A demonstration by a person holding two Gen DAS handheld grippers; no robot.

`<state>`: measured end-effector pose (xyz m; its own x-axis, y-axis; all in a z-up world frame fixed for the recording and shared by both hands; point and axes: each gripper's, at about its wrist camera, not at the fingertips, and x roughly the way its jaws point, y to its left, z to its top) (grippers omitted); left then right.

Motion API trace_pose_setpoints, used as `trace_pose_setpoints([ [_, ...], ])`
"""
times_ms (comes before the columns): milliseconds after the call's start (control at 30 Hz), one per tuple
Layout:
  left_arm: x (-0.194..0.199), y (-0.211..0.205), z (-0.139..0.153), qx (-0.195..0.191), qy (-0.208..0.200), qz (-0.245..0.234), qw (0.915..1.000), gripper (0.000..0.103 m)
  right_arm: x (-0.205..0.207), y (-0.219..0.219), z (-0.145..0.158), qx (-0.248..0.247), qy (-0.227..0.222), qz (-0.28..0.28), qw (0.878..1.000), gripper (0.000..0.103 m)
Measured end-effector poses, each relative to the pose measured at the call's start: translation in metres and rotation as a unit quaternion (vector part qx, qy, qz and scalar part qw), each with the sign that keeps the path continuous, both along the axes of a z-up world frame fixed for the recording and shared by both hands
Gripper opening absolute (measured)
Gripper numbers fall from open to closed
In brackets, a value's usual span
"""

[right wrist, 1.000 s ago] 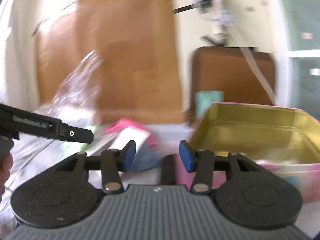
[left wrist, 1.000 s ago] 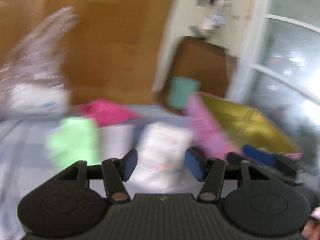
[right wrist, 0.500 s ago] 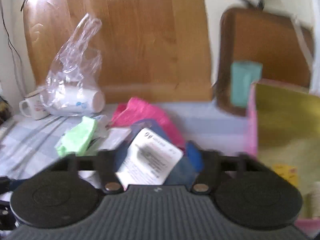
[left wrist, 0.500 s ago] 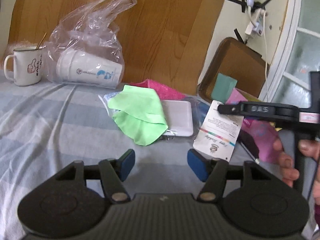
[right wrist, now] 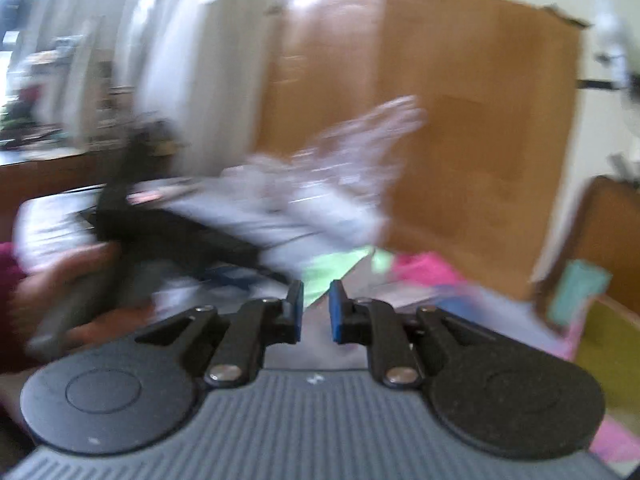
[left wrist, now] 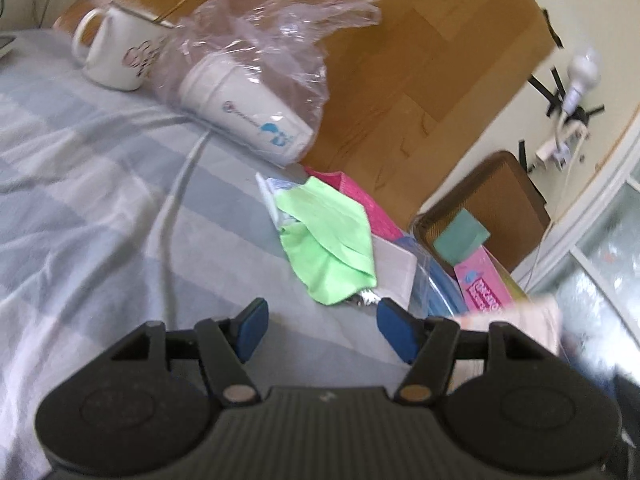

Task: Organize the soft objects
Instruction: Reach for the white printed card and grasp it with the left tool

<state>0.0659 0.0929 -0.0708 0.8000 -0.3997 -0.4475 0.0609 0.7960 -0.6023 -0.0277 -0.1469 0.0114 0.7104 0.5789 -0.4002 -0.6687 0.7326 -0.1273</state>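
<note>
While my left tool [left wrist: 320, 330] hangs low over the checked cloth [left wrist: 88, 208] on the bench, its blue pads are spread wide with nothing between them. It tilts so the scene leans, pointing at the near edge of the green cloth [left wrist: 328, 240], which lies just ahead of the pads, apart from them. That cloth drapes over a white packet [left wrist: 394, 268], with a pink cloth [left wrist: 360, 196] touching behind it. A pink box [left wrist: 484, 284] sits to the right, beside the pile.

Further back: mug [left wrist: 116, 52], and a paper cup [left wrist: 244, 116] lying on its side inside a clear bag [left wrist: 280, 36].

My right tool [right wrist: 316, 312] shows its pads drawn close, a narrow gap left, nothing pinched that I can see. View is badly smeared. It points toward the green cloth [right wrist: 324, 272] and pink cloth [right wrist: 424, 272]; a hand [right wrist: 64, 292] gripping a dark handle shows at left.

Against half a second ago: the left tool has dropped nearer the green cloth and rolled, so the bench now slopes. The tagged blue item that the right tool held between its pads is gone from them; a pale blurred shape [left wrist: 516, 320] sits at the right of the left view, identity unclear. The right tool has swung left, box now at its right edge [right wrist: 612, 340].
</note>
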Motion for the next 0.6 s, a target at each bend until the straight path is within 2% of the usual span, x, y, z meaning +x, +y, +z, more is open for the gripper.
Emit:
trace_pose_setpoints([
  [100, -0.002, 0.003, 0.001, 0.000, 0.005, 0.003, 1.0000, 0.061, -0.020, 0.006, -0.006, 0.012, 0.029, 0.046, 0.998, 0.041],
  [267, -0.019, 0.012, 0.003, 0.009, 0.012, 0.005, 0.9999, 0.062, -0.023, -0.004, -0.005, 0.065, 0.072, 0.043, 0.994, 0.044],
  [433, -0.038, 0.023, 0.009, -0.002, 0.019, -0.001, 0.9998, 0.064, -0.008, -0.022, -0.010, 0.117, 0.104, -0.003, 0.988, 0.046],
  [600, -0.048, 0.016, 0.020, 0.004, 0.011, -0.032, 0.9994, 0.064, -0.003, -0.040, -0.020, 0.138, 0.124, -0.053, 0.981, 0.046],
])
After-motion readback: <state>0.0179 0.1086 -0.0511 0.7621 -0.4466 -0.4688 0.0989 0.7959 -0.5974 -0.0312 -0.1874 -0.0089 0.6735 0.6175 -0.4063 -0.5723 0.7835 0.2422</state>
